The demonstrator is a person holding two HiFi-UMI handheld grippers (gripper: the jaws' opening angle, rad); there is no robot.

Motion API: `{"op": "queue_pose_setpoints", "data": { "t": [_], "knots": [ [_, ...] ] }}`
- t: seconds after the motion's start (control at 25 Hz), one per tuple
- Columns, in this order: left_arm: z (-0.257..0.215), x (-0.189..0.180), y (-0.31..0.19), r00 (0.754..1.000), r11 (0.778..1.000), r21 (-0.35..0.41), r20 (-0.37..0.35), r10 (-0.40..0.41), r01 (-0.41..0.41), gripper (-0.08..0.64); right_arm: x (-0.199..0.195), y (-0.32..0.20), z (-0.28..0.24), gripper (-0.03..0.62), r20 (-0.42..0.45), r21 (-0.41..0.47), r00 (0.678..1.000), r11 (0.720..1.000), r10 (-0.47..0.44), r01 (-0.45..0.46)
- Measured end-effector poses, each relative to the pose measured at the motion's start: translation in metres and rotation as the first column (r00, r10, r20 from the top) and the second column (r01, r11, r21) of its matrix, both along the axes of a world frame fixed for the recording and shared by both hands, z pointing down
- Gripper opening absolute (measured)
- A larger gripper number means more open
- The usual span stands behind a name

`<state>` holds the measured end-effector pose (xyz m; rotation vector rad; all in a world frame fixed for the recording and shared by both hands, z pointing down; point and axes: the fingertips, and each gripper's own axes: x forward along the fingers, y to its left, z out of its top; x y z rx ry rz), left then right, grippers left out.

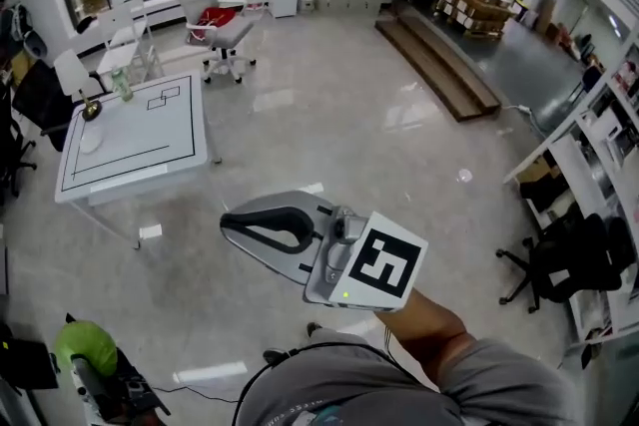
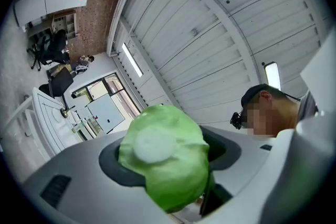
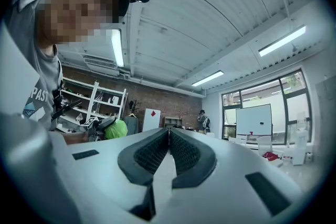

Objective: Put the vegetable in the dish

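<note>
A green leafy vegetable, a cabbage [image 2: 164, 157], sits clamped between the pads of my left gripper [image 2: 167, 176], which points up toward the ceiling. In the head view the cabbage [image 1: 85, 344] shows at the bottom left, low beside the person, with the left gripper [image 1: 92, 366] under it. My right gripper [image 1: 230, 221] is held out at mid-frame over the floor, its jaws shut with nothing between them [image 3: 169, 132]. A white table [image 1: 185, 130] stands far off at the left, with a pale round dish [image 1: 89, 143] near its left edge.
On the table are a small bottle [image 1: 121, 85] and a dark object [image 1: 91, 110]. White chairs [image 1: 222, 35] stand behind it, shelving [image 1: 589, 165] and a black office chair [image 1: 564, 264] at the right. Wooden steps [image 1: 439, 65] lie across the open floor.
</note>
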<state>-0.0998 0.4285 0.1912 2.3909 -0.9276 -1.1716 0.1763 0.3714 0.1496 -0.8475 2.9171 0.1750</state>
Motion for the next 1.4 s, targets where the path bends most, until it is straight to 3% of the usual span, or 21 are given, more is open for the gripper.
{"op": "queue_pose_setpoints", "data": {
  "t": [0.28, 0.8, 0.96, 1.2, 1.4],
  "knots": [
    [-0.01, 0.002, -0.043, 0.999, 0.999, -0.005, 0.02, 0.04, -0.04, 0.304, -0.001, -0.031, 0.005, 0.009, -0.038, -0.021, 0.999, 1.0, 0.004, -0.005],
    [-0.031, 0.048, -0.095, 0.997, 0.997, 0.022, 0.045, -0.068, 0.067, 0.304, 0.04, -0.109, 0.001, 0.009, -0.039, -0.006, 0.993, 0.993, -0.114, 0.114],
    [-0.025, 0.064, -0.104, 0.995, 0.997, -0.001, 0.068, -0.078, 0.078, 0.304, 0.049, -0.129, 0.008, 0.009, -0.038, -0.014, 0.991, 0.991, -0.132, 0.132],
    [-0.022, 0.057, -0.116, 0.99, 0.997, 0.009, 0.11, -0.083, 0.082, 0.304, 0.048, -0.145, 0.016, 0.009, -0.026, -0.037, 0.991, 0.991, -0.129, 0.128],
    [-0.024, 0.052, -0.139, 0.997, 0.999, -0.016, 0.073, -0.036, 0.037, 0.304, 0.032, -0.155, 0.017, 0.009, -0.024, -0.046, 0.994, 0.993, -0.111, 0.11]
  ]
}}
